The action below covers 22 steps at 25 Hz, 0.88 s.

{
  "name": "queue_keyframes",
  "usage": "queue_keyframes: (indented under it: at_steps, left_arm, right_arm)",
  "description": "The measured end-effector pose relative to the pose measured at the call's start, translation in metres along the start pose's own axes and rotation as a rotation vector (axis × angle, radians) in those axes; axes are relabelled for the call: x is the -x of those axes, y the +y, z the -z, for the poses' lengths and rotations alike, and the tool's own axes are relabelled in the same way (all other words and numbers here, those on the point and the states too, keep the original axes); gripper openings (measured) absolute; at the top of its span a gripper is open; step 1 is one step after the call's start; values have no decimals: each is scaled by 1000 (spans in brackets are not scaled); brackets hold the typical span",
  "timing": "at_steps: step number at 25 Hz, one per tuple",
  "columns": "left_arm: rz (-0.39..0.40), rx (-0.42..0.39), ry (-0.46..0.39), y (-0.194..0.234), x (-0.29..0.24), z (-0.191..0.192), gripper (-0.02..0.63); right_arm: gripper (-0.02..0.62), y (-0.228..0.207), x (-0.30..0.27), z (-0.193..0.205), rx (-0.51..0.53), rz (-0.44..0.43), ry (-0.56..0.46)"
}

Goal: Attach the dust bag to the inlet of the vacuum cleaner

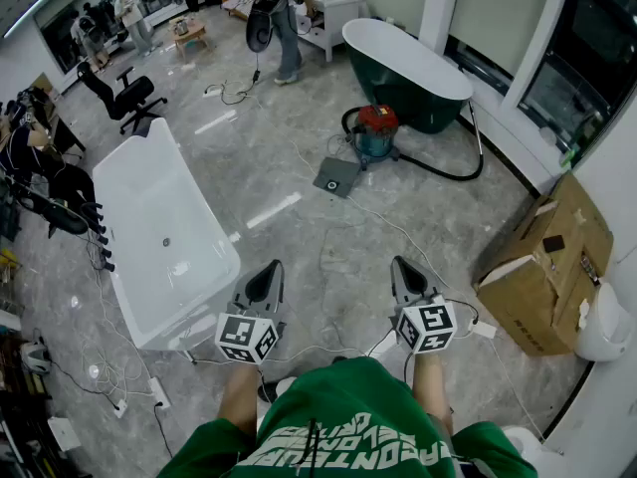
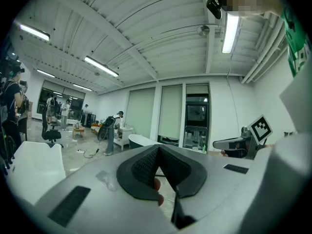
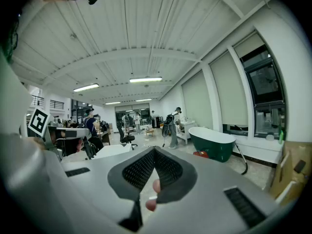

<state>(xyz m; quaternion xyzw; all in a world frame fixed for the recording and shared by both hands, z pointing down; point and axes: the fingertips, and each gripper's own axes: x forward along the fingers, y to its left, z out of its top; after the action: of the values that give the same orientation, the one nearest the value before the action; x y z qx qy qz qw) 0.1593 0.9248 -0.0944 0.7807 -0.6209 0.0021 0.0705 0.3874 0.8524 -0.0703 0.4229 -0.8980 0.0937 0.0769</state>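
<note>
The vacuum cleaner (image 1: 374, 131), with a red top on a teal drum, stands on the floor several steps ahead, beside a dark green bathtub (image 1: 406, 72). A flat grey square, perhaps the dust bag (image 1: 335, 177), lies on the floor just in front of it. A black hose (image 1: 453, 172) curls off to the vacuum's right. My left gripper (image 1: 270, 269) and right gripper (image 1: 402, 265) are held side by side near my waist, both shut with nothing between the jaws. In the right gripper view the vacuum cleaner (image 3: 200, 154) shows small and far past the shut right gripper (image 3: 154, 152). The left gripper (image 2: 157, 150) looks level across the room.
A white bathtub (image 1: 162, 229) stands close on my left. An opened cardboard box (image 1: 546, 263) sits against the wall at right. Cables (image 1: 109, 366) trail over the grey floor. Office chairs (image 1: 127, 98) and several people stand at the far end of the room.
</note>
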Motion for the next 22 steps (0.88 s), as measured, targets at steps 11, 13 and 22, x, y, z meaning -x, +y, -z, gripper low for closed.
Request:
queue_keyframes:
  at_steps: [11, 13, 22]
  left_arm:
    - [15, 2, 24, -21, -51, 7, -5]
    - [7, 4, 26, -18, -56, 5, -5]
    - [-53, 58, 41, 37, -60, 12, -5]
  right_arm:
    - [6, -59, 3, 2, -17, 49, 4]
    - [6, -62, 1, 2, -23, 41, 7]
    - [6, -50, -45, 1, -30, 16, 44]
